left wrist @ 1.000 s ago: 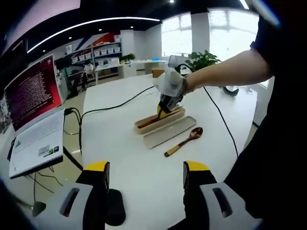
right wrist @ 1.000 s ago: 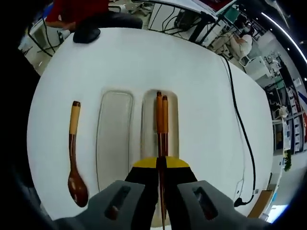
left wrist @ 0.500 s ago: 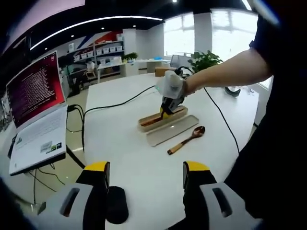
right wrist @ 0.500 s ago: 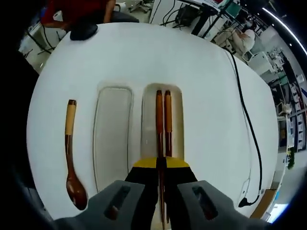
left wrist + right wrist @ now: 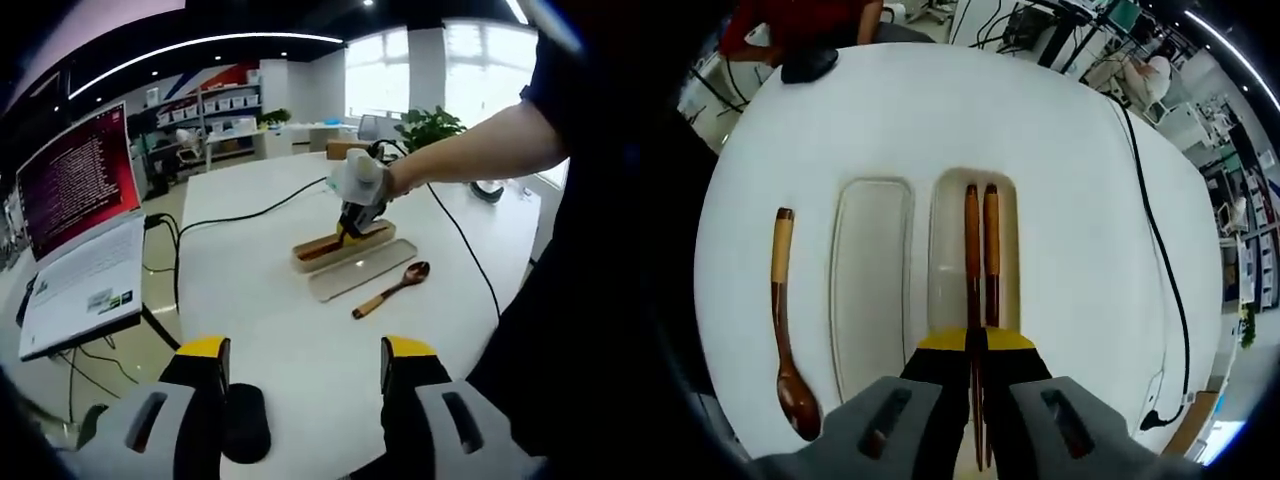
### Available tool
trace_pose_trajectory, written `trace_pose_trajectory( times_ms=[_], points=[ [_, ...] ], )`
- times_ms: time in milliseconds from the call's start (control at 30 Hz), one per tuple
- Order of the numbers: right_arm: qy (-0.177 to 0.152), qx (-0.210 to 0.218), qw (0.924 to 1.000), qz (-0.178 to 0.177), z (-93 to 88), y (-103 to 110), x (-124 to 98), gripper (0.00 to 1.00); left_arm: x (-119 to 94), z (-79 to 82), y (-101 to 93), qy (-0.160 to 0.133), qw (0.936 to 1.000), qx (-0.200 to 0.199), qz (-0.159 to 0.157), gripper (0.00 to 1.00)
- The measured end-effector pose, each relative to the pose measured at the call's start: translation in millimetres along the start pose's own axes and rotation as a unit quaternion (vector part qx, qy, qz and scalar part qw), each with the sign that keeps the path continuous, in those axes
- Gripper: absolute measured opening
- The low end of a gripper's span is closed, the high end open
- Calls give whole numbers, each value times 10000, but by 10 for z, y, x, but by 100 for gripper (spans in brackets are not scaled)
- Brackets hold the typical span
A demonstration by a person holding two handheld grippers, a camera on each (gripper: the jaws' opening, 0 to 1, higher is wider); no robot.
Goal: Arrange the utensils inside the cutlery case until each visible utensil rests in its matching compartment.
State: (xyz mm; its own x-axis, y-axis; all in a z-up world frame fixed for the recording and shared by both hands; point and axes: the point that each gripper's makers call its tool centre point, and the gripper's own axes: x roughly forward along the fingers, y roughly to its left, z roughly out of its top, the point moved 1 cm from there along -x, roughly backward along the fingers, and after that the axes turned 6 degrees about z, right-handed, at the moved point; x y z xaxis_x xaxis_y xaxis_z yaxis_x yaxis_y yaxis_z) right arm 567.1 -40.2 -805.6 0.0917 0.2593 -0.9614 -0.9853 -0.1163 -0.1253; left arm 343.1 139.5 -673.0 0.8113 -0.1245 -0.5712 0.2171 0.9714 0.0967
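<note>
While laying the chopsticks (image 5: pixel 978 255) into the case tray (image 5: pixel 952 262), pinching them between closed jaws with the right gripper (image 5: pixel 975 345). Resting apart on the table (image 5: pixel 1070 230), beyond the lid (image 5: pixel 870 280): the wooden spoon (image 5: pixel 785 325), not yet placed. Hovering spread and empty over the table edge, the left gripper (image 5: pixel 303 360). Likely needing next: releasing the chopsticks, then fetching the spoon.
</note>
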Motion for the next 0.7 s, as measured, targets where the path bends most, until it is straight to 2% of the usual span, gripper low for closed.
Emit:
trace_pose_trajectory(
  times_ms=[467, 533, 700],
  points=[
    [6, 51, 9999, -103, 0, -30, -27, 0, 1, -10, 9, -1, 10000, -32, 67, 62],
    [-72, 248, 9996, -92, 8, -28, -30, 0, 1, -10, 1, -6, 10000, -51, 71, 62],
    [-118, 197, 9993, -294, -2, -63, -100, 6, 2, -17, -26, 5, 10000, -49, 63, 62]
  ],
)
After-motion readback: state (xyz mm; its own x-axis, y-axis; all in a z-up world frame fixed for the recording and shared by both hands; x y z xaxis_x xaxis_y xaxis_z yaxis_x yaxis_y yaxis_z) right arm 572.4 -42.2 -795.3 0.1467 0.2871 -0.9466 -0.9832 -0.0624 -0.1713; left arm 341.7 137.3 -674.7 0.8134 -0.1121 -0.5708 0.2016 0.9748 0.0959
